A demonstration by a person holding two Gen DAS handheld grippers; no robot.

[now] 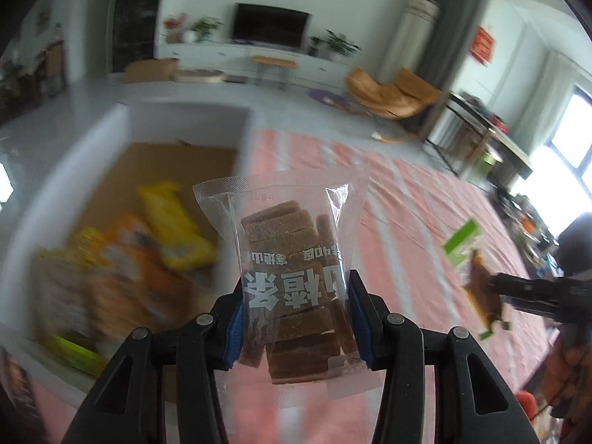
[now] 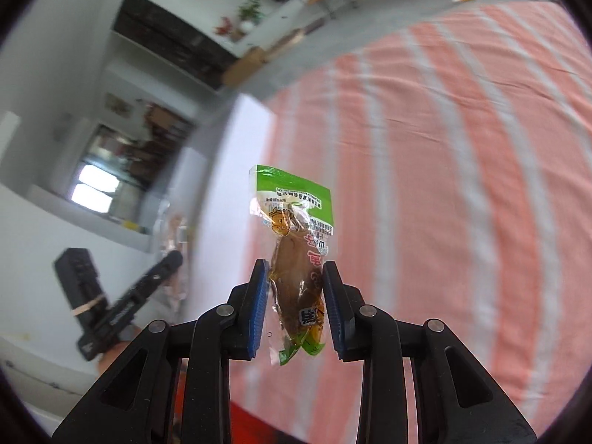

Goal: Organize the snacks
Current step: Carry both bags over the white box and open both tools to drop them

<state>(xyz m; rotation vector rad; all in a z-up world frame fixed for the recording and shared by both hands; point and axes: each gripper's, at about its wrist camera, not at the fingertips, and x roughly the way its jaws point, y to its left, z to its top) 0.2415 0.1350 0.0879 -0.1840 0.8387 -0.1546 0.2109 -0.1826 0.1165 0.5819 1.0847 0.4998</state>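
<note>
My left gripper point(image 1: 296, 288) is shut on a clear bag of brown hawthorn slices point(image 1: 292, 259) and holds it upright in the air, just right of a white box point(image 1: 74, 162). The box holds several snack packs, among them a yellow one point(image 1: 174, 225). My right gripper point(image 2: 296, 277) is shut on a green-topped pack with a brown meat snack point(image 2: 296, 251), held above the striped cloth point(image 2: 444, 148). That gripper and pack also show in the left wrist view point(image 1: 481, 277) at the right. The left gripper shows in the right wrist view point(image 2: 122, 303) at the lower left.
A pink and white striped cloth point(image 1: 407, 203) covers the table. Beyond it lie a living room with a TV point(image 1: 270, 26), an orange chair point(image 1: 392, 92) and a side table point(image 1: 488, 133). The white box's near wall point(image 2: 240, 155) stands at the cloth's left edge.
</note>
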